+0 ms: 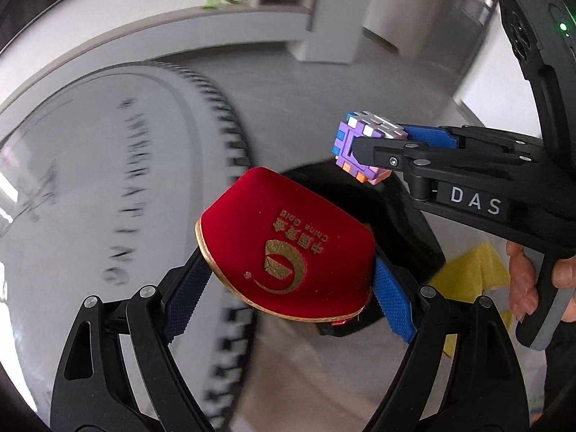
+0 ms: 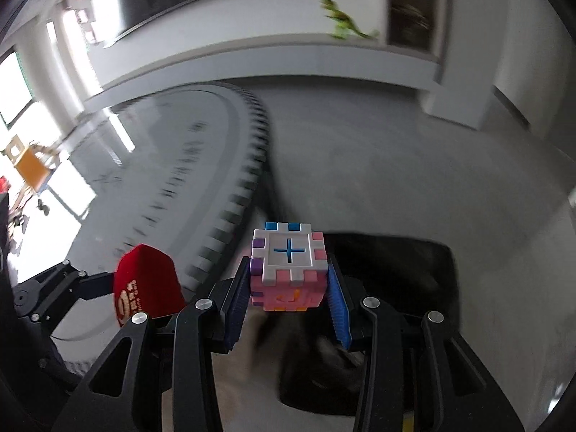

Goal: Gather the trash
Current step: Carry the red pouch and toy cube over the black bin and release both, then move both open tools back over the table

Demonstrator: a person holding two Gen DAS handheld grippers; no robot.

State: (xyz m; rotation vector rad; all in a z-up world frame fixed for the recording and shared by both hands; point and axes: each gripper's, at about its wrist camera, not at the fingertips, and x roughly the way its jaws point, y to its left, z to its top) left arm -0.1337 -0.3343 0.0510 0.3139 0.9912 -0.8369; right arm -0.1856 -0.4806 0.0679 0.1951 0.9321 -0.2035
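Note:
My left gripper [image 1: 288, 273] is shut on a red velvet box [image 1: 284, 248] with gold lettering, its blue pads [image 1: 187, 295] pressing on both sides. The right gripper [image 1: 381, 144] comes in from the right, shut on a multi-coloured puzzle cube [image 1: 347, 144]. In the right wrist view the cube [image 2: 288, 255] sits between the blue pads of the right gripper [image 2: 289, 289], and the red box [image 2: 147, 284] shows at the left in the left gripper [image 2: 140, 298]. A black bin [image 2: 392, 280] lies below both; it is partly hidden behind the red box in the left wrist view, bin [image 1: 406, 223].
A large round grey table [image 1: 108, 180] with a toothed rim and printed letters fills the left. A green toy dinosaur [image 2: 342, 21] stands on a white ledge behind. A yellow cloth [image 1: 475, 270] lies near the person's hand [image 1: 522, 280]. Grey floor [image 2: 396, 162] spreads to the right.

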